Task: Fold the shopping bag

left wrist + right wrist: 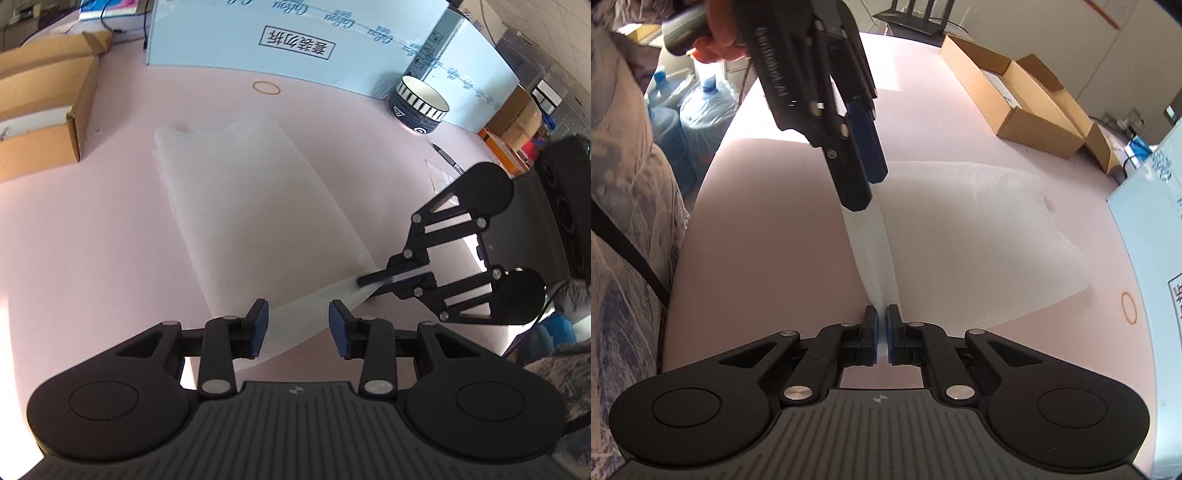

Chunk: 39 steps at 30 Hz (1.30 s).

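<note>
Bag (251, 199): white, flat on pink table (92, 229), near edge lifted. L gripper (298, 325): 2 fingers spread, edge between, no contact. R gripper (881, 334): pinching corner. Risk: thin film slips from R pinch, fold goes skewed.

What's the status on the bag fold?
Right gripper shut on bag corner. Left gripper open, straddling bag edge. Path clear.

You have bare desk (74, 229) left of the bag (251, 192); a carton (40, 107), blue box (229, 33) and bowl (417, 99) block the far side.
</note>
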Tool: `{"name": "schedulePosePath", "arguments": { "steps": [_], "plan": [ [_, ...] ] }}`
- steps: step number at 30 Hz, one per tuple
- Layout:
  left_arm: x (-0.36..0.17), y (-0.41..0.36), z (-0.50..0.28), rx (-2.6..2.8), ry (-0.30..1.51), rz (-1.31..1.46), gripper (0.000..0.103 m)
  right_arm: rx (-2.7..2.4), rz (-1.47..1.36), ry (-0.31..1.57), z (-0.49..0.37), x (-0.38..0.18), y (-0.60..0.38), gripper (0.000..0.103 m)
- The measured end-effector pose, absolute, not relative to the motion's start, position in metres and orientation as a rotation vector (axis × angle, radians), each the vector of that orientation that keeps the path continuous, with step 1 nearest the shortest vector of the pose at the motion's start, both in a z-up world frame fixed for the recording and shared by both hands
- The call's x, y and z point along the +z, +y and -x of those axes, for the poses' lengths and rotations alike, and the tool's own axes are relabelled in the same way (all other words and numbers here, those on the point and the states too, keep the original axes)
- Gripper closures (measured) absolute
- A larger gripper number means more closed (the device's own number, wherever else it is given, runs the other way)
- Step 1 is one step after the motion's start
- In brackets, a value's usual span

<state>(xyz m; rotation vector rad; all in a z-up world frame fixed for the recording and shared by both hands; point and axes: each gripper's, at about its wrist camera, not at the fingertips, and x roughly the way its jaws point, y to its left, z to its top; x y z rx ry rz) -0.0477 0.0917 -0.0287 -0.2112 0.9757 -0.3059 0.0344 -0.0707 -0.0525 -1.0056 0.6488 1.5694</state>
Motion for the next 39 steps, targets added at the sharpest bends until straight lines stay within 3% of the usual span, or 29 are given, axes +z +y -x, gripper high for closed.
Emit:
{"name": "schedulePosePath", "arguments": {
  "steps": [7,14,16,20,28,31,39],
  "plan": [
    [-0.019,0.056,0.056,-0.530,0.895,-0.307,0.069,1.667,0.809,0.947,-0.084,-0.054,-0.046,0.098],
    [-0.034,0.057,0.034,-0.622,0.992,-0.405,0.069,1.693,0.712,1.048,-0.100,-0.058,-0.036,0.100],
    [-0.036,0.059,0.033,-0.654,1.033,-0.387,0.072,1.696,0.660,1.075,-0.106,-0.062,-0.037,0.100],
    [-0.039,0.064,0.030,-0.683,1.086,-0.329,0.099,1.695,0.544,1.132,-0.117,-0.069,-0.040,0.100],
    [-0.047,0.090,-0.003,-0.752,1.270,-0.079,0.100,1.663,0.410,1.164,-0.119,-0.067,-0.077,0.097],
    [-0.056,0.104,-0.018,-0.795,1.344,0.043,0.099,1.634,0.374,1.110,-0.125,-0.057,-0.089,0.091],
    [-0.069,0.116,-0.031,-0.853,1.415,0.158,0.099,1.451,0.126,0.953,-0.133,-0.017,-0.143,0.090]
  ]
}}
